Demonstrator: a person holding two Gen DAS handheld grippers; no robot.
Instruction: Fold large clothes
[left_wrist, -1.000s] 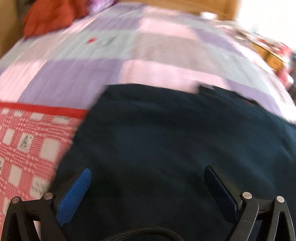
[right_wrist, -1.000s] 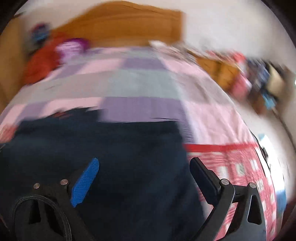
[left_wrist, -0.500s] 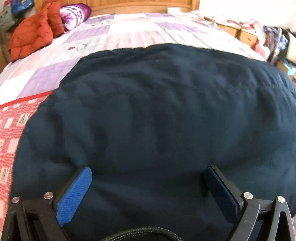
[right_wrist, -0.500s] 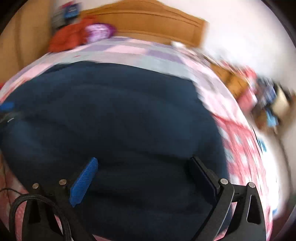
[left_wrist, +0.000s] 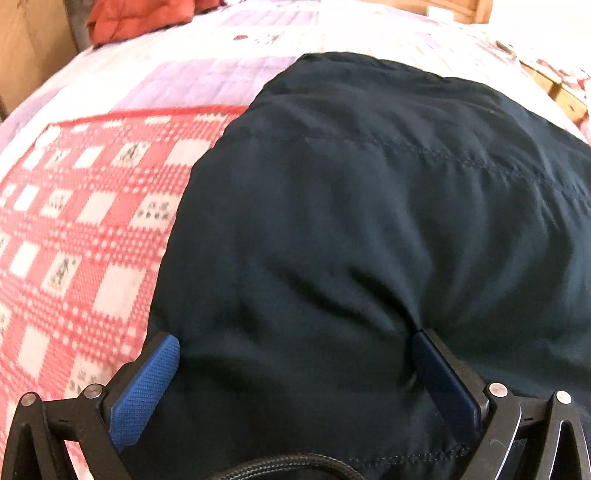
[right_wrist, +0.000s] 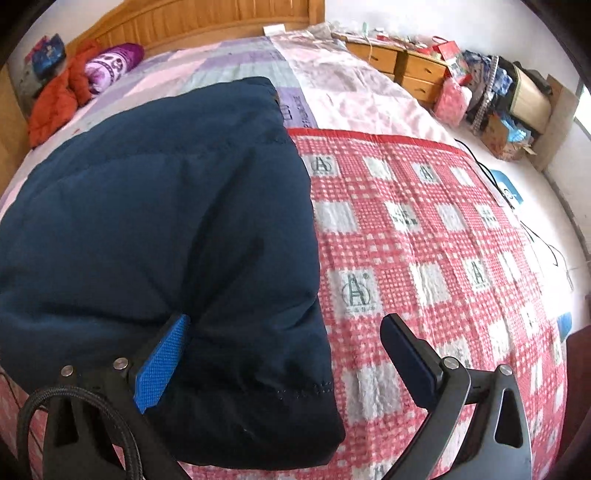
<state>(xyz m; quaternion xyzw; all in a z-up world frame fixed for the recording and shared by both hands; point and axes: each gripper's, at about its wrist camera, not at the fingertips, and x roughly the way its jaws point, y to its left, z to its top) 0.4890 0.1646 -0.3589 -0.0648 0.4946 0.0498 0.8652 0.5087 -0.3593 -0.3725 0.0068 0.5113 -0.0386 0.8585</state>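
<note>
1. The dark navy padded jacket (right_wrist: 155, 221) lies in a thick, puffy bundle on the bed, its near part on the red-and-white checked blanket (right_wrist: 424, 258) and its far part on the pastel patchwork quilt (right_wrist: 229, 70); stitched seams run across its top (left_wrist: 388, 184).
2. The left tongs (left_wrist: 293, 363) sit low over the jacket's near edge with both jaws spread wide; the right-hand pad (left_wrist: 439, 373) presses into a crease of the cloth, the left-hand blue pad (left_wrist: 147, 384) sits at the jacket's 9 o'clock edge (nothing is pinched between them).
3. The right tongs (right_wrist: 284, 354) are also spread apart, straddling the jacket's 3 o'clock edge: the blue pad (right_wrist: 162, 365) pushes into the fabric, the dark pad (right_wrist: 406, 354) hangs above the checked blanket, clear of the jacket.
4. In the left wrist view the checked blanket (left_wrist: 74, 240) fills the 9 o'clock side, touching the jacket's edge.
5. At 11 o'clock in the right wrist view, well apart from the jacket, an orange-red garment (right_wrist: 59, 99) lies heaped beside a purple patterned roll (right_wrist: 112, 64), below the wooden headboard (right_wrist: 207, 22).
6. At 1 o'clock, beyond the bed, wooden drawers (right_wrist: 410, 66) stand with cluttered bags and boxes (right_wrist: 491, 96) beside them.
</note>
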